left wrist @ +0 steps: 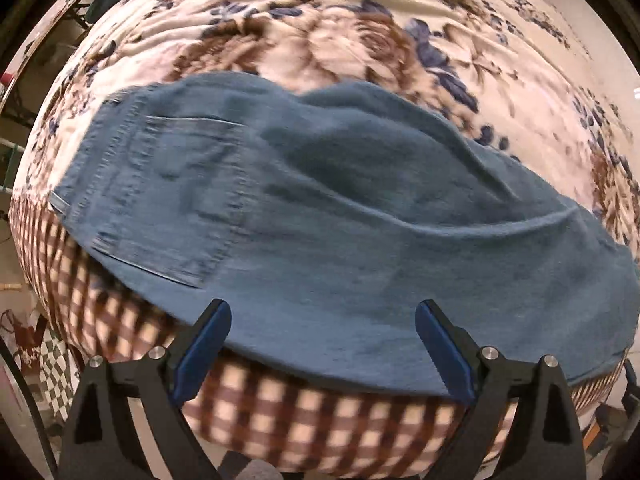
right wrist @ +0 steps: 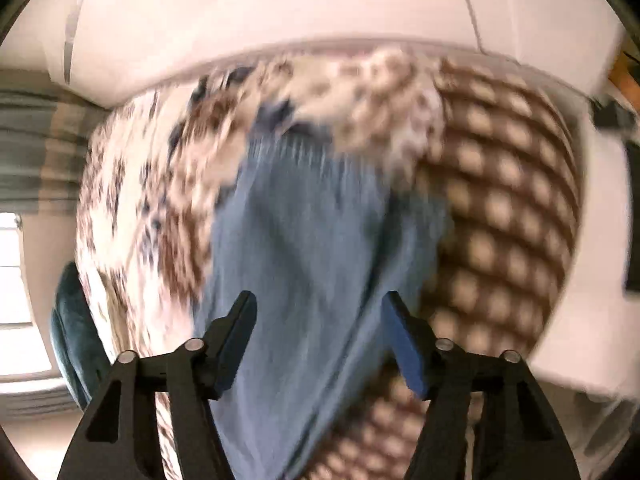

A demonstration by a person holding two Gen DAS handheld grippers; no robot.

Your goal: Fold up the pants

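Observation:
Blue denim pants (left wrist: 320,208) lie folded lengthwise across a floral blanket, with the waistband and a back pocket at the left in the left wrist view. My left gripper (left wrist: 322,312) hangs open above the near edge of the denim, its jaws wide apart and nothing pinched between them. In the blurred right wrist view the pants (right wrist: 304,240) run away from the camera as a long blue strip. My right gripper (right wrist: 320,304) stands open over that strip, and the cloth lies below the jaws, clear of the blue pads (right wrist: 404,340).
The floral blanket (left wrist: 360,40) covers the bed, and a brown checked cloth (left wrist: 304,416) hangs over its near side. A white panel (right wrist: 320,8) closes the far end of the bed. A dark teal cushion (right wrist: 72,320) lies at the left.

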